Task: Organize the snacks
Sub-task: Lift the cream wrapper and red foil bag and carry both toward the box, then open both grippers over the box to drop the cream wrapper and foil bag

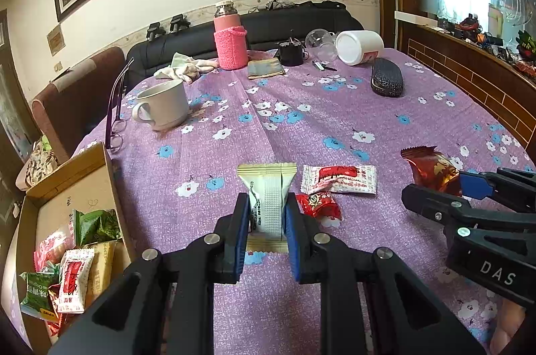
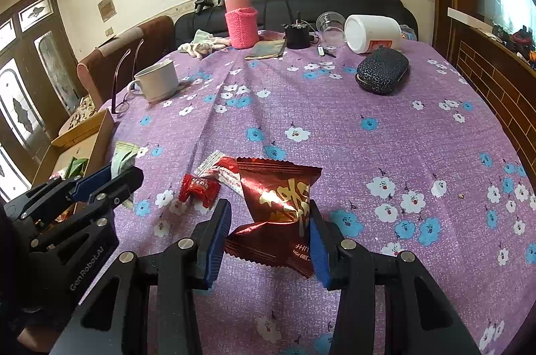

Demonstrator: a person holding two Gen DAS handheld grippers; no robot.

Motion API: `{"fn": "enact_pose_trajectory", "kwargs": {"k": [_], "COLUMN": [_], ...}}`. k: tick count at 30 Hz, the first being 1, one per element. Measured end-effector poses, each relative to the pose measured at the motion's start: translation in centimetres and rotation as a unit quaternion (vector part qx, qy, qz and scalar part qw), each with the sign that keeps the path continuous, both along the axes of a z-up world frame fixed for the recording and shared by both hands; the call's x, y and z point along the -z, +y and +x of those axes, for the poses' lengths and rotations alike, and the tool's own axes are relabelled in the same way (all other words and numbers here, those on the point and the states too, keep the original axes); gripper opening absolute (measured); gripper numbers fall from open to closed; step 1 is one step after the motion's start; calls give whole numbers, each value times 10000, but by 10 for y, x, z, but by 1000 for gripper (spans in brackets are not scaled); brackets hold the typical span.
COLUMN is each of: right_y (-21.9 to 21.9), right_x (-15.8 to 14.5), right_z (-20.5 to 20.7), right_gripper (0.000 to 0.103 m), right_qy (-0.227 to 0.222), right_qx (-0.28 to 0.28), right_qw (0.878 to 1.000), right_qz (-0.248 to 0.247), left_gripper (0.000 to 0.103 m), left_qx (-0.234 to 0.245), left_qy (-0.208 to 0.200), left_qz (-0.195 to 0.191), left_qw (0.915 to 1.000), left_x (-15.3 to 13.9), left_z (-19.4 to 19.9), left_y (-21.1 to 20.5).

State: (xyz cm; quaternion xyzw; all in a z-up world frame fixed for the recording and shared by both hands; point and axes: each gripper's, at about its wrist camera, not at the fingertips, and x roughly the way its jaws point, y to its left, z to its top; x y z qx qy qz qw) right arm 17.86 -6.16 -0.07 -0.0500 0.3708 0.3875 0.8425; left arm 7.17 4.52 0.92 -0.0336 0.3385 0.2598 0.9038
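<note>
My left gripper (image 1: 267, 221) is shut on a cream-white snack packet (image 1: 267, 197), held upright between the blue pads just above the purple flowered tablecloth (image 1: 301, 120). My right gripper (image 2: 269, 231) is shut on a dark red foil snack bag (image 2: 281, 204); it also shows in the left wrist view (image 1: 432, 170). A white-and-red packet (image 1: 338, 179) and a small red candy (image 1: 318, 204) lie on the cloth between the grippers. A cardboard box (image 1: 87, 174) at the left holds several green, red-white and yellow snack packets (image 1: 72, 278).
A white mug (image 1: 164, 103) and eyeglasses (image 1: 115, 107) stand at the left. A pink bottle (image 1: 229, 36), a cloth, a dark glasses case (image 1: 387, 80), a tipped white jar (image 1: 360, 46) and a clear cup stand at the far side. A sofa lies beyond.
</note>
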Motion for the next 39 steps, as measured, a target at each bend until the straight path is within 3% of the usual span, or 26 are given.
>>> {"fn": "enact_pose_trajectory", "kwargs": {"k": [13,18,20,30,39], "right_y": [-3,-8,-4,90,180], "right_x": [7,5,-4,-56,-42], "right_z": [12,18,8,-84,-140], "right_gripper": [46,47,47,48,48], "right_qy": [-193,336,267,306,545], "right_qx": [421,565,490,-1086,-1964], "right_qw": [9988,9978,9983,9927,9788], "right_qz": [-178,117,170,417,181], "left_gripper": [20,20,20,20,20], "left_qx": [-6,8,-106,-1096,-1817], "left_qy": [-397,-638,-736,-778,-439], "left_qz": [-298,-526,-544,-747,-1152], "left_qw": [9988,9966,9957,9881,9756], "left_x": [-22,-44,-53,-61,-31], "left_z": [-15,-42,-58,-133,-185], "left_y": [4,14,24,104,168]}}
